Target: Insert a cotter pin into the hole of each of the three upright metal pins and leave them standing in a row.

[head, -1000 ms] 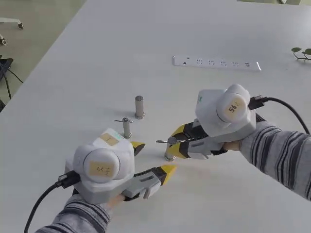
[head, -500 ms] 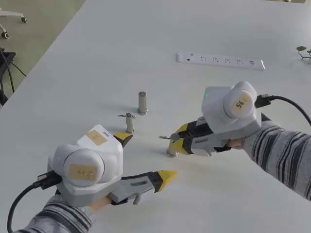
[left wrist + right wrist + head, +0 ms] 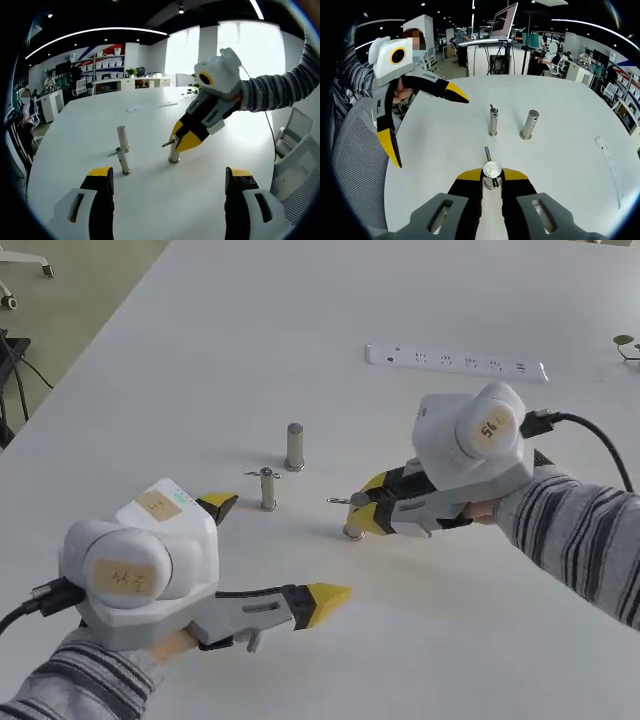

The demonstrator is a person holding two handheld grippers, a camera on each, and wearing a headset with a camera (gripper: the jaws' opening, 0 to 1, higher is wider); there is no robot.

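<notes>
Standing upright on the white desk (image 3: 180, 350), three metal pins sit close together near its middle, in a bent line rather than a straight one. In the head view the far pin (image 3: 294, 446) is furthest from the person. The middle pin (image 3: 267, 492) is just in front of it and slightly left, and the near pin (image 3: 352, 531) is off to the right, closest to the person.

The right tongs (image 3: 360, 506) reach in from the right, and their yellow-tipped jaws are closed on the upper part of the near pin. In the right gripper view the pin's round head sits squeezed between the two tips. A cotter pin (image 3: 487, 154) juts sideways out of that pin's top, pointing away from the tongs toward the other two pins. I cannot tell how far it has gone through the hole.

A second cotter pin (image 3: 254, 474) lies crosswise through the top of the middle pin, sticking out on its left side.

The left tongs (image 3: 272, 552) hover low over the desk at the person's left, jaws spread wide, aimed toward the pins but apart from all three.

A white power strip (image 3: 455, 363) lies flat further back on the desk, well away from the pins. Striped sleeves (image 3: 575, 540) cover both forearms.
</notes>
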